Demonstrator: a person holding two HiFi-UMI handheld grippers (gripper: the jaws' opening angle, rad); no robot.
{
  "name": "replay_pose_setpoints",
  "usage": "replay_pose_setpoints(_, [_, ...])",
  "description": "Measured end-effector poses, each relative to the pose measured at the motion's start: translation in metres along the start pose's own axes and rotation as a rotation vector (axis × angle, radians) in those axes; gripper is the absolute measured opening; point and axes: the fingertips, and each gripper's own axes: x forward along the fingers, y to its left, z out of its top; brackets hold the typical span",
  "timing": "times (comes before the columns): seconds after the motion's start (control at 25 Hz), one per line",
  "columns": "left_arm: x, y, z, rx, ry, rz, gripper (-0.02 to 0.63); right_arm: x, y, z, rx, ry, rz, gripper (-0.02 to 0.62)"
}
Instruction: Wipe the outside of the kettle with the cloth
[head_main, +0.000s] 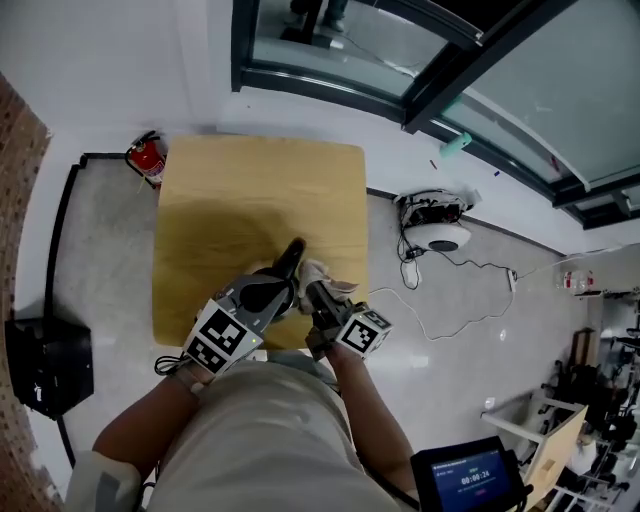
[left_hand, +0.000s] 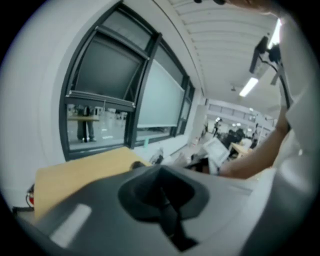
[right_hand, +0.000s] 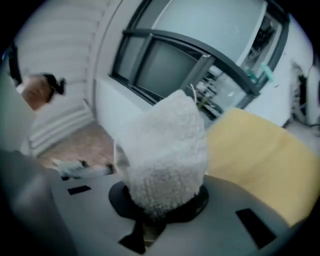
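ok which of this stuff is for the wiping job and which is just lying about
For the job: fluffy white cloth, clamped in right gripper; left gripper, empty; wooden table. No kettle in view.
Lying about: fire extinguisher, black box, white round device, timer screen.

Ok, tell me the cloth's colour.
White and fluffy; the cloth shows best in the right gripper view.
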Motion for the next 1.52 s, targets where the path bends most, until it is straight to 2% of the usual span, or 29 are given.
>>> replay_pose_setpoints(0.04, [0.001,0.0,0.0,0.016,0.012,-0.001,-0.003,0.005,-0.038,-0.022,0.042,0.092,-0.122,0.054])
replay_pose_setpoints(0.08, [0.002,0.0,-0.001,0.022,0.021,-0.005,-0.003,0.009,-0.062,-0.039,0.086,0.169,-0.188,0.054])
replay_pose_setpoints(0.12, [0.001,0.0,-0.002,0.016,0.024,-0.011,-0.003,0.01,-0.061,-0.042,0.086,0.201,-0.165,0.054])
replay_pose_setpoints(0.24, [-0.003,0.005,-0.003,-0.062,-0.006,-0.035,-0.003,0.005,0.032,-0.004,-0.089,0.131,0.203,0.054])
replay_pose_setpoints(0.28, [-0.004,0.008,-0.001,-0.099,-0.018,-0.041,-0.003,0.005,0.037,-0.003,-0.099,0.149,0.244,0.054])
replay_pose_setpoints(0.32, [-0.005,0.011,0.001,-0.127,-0.024,-0.046,-0.003,0.009,0.018,-0.01,-0.08,0.205,0.196,0.054])
replay_pose_setpoints(0.4, [-0.003,0.014,0.004,-0.151,-0.019,-0.058,-0.003,0.019,-0.049,-0.037,-0.049,0.399,-0.019,0.054])
replay_pose_setpoints(0.44, [-0.002,0.013,0.005,-0.153,-0.013,-0.063,-0.003,0.022,-0.062,-0.044,-0.082,0.483,-0.071,0.054])
replay_pose_setpoints(0.48, [-0.002,0.011,0.005,-0.153,-0.009,-0.066,-0.003,0.023,-0.051,-0.04,-0.133,0.511,-0.034,0.054])
replay_pose_setpoints(0.52, [-0.002,0.01,0.005,-0.152,-0.011,-0.07,-0.003,0.022,-0.022,-0.025,-0.158,0.477,0.085,0.054])
replay_pose_setpoints(0.56, [-0.003,0.009,0.005,-0.156,-0.023,-0.073,-0.003,0.022,0.011,-0.006,-0.141,0.415,0.231,0.054])
replay_pose_setpoints(0.6, [-0.004,0.01,0.006,-0.171,-0.041,-0.074,-0.003,0.022,0.031,0.007,-0.101,0.372,0.332,0.054])
replay_pose_setpoints(0.64, [-0.005,0.012,0.007,-0.197,-0.058,-0.073,-0.003,0.024,0.027,0.008,-0.067,0.376,0.339,0.054])
replay_pose_setpoints(0.68, [-0.005,0.014,0.008,-0.226,-0.069,-0.071,-0.003,0.028,0.001,-0.003,-0.048,0.427,0.252,0.054])
replay_pose_setpoints(0.76, [-0.003,0.015,0.008,-0.247,-0.06,-0.072,-0.004,0.033,-0.065,-0.038,-0.037,0.563,-0.021,0.054])
replay_pose_setpoints(0.8, [-0.002,0.013,0.007,-0.234,-0.045,-0.074,-0.003,0.032,-0.075,-0.045,-0.043,0.57,-0.084,0.054])
replay_pose_setpoints(0.84, [-0.002,0.011,0.005,-0.215,-0.031,-0.076,-0.003,0.029,-0.059,-0.036,-0.048,0.497,-0.056,0.054])
replay_pose_setpoints(0.92, [0.0,0.007,0.004,-0.189,-0.029,-0.077,-0.003,0.012,0.012,0.008,-0.034,0.188,0.155,0.054])
replay_pose_setpoints(0.96, [0.0,0.007,0.004,-0.184,-0.035,-0.072,-0.004,0.001,0.037,0.021,-0.034,0.05,0.219,0.054])
replay_pose_setpoints(1.0, [0.001,0.007,0.004,-0.181,-0.037,-0.064,-0.005,-0.007,0.04,0.019,-0.038,-0.026,0.203,0.054])
replay_pose_setpoints(1.04, [0.001,0.009,0.004,-0.176,-0.032,-0.055,-0.004,-0.012,0.021,0.002,-0.025,-0.039,0.111,0.054])
replay_pose_setpoints(1.12, [0.003,0.009,0.002,-0.157,-0.008,-0.046,-0.005,-0.018,-0.044,-0.048,0.128,0.041,-0.137,0.054])
replay_pose_setpoints(1.16, [0.003,0.008,0.001,-0.143,0.001,-0.049,-0.004,-0.021,-0.057,-0.059,0.213,0.063,-0.181,0.054])
replay_pose_setpoints(1.2, [0.003,0.007,0.001,-0.13,0.005,-0.053,-0.004,-0.023,-0.043,-0.053,0.223,0.04,-0.139,0.054])
replay_pose_setpoints(1.32, [0.005,0.007,0.002,-0.12,0.008,-0.048,-0.003,-0.027,0.066,-0.001,-0.06,-0.118,0.192,0.054])
replay_pose_setpoints(1.36, [0.005,0.007,0.002,-0.118,0.012,-0.042,-0.003,-0.027,0.077,-0.001,-0.129,-0.139,0.22,0.054])
replay_pose_setpoints(1.4, [0.006,0.007,0.001,-0.109,0.018,-0.037,-0.004,-0.026,0.06,-0.011,-0.137,-0.135,0.172,0.054])
replay_pose_setpoints(1.44, [0.008,0.005,0.001,-0.101,0.023,-0.037,-0.004,-0.027,0.022,-0.027,-0.075,-0.097,0.065,0.054])
replay_pose_setpoints(1.52, [0.01,0.004,0.001,-0.138,0.013,-0.049,-0.004,-0.031,-0.061,-0.072,0.124,0.1,-0.183,0.054])
